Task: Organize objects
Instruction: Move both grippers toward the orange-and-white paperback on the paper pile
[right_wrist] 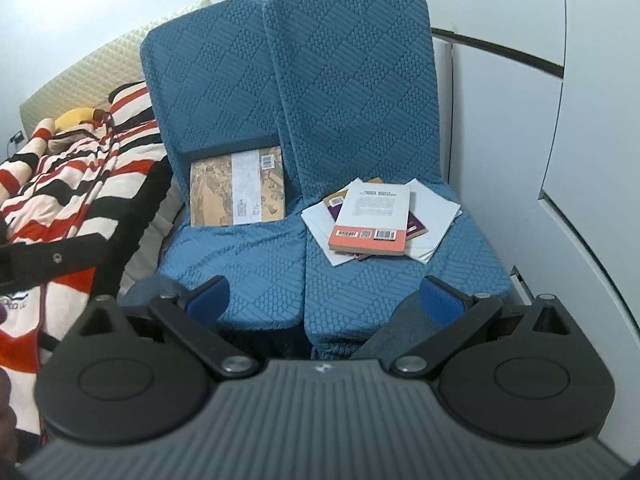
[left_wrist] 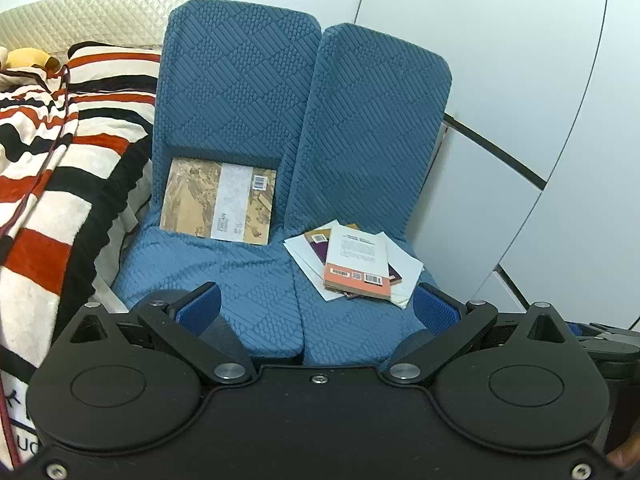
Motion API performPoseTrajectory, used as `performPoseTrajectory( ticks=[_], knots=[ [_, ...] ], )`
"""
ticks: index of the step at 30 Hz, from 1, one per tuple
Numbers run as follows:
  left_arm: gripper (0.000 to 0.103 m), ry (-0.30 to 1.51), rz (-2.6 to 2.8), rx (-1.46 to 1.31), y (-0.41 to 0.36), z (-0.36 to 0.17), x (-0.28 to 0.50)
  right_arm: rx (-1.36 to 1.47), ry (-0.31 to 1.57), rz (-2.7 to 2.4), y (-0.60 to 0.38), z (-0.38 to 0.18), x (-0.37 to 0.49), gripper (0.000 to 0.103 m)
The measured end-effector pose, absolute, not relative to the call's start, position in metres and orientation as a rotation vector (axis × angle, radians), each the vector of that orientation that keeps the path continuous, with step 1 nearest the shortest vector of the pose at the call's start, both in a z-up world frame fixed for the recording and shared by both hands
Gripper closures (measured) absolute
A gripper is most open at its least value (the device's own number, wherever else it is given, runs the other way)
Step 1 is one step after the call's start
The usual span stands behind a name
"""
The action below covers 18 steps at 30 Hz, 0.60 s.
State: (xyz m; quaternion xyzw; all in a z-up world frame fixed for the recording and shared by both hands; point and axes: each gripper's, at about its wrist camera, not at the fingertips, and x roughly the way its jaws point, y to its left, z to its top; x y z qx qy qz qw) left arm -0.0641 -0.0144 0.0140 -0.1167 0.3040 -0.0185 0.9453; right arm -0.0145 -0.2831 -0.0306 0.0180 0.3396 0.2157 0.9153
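Two blue seats (right_wrist: 304,248) beside a striped blanket (left_wrist: 60,184): loose book pile (right_wrist: 376,220) on the right-hand seat, ahead of the empty, wide-open right gripper (right_wrist: 326,300), likely nearer; left gripper (left_wrist: 316,308) likewise released.

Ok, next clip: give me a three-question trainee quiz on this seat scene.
1. True or false: the brown book lies flat on the right seat cushion.
2. Which book tops the pile on the right seat? A: the white-and-orange book; B: the purple book; C: a loose paper sheet.
3. What state are the left gripper and right gripper in?

Key: 1 false, it leans on the left seat's backrest. 2 A. 3 both open, holding nothing.
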Motion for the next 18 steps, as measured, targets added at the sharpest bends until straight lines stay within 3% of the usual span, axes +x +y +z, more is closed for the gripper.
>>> performPoseTrajectory(
  ticks=[18],
  knots=[
    [0.001, 0.595, -0.057, -0.248, -0.018, 0.0, -0.066, 0.02, 0.696, 0.417, -0.287, -0.044, -0.011, 0.0]
  ],
)
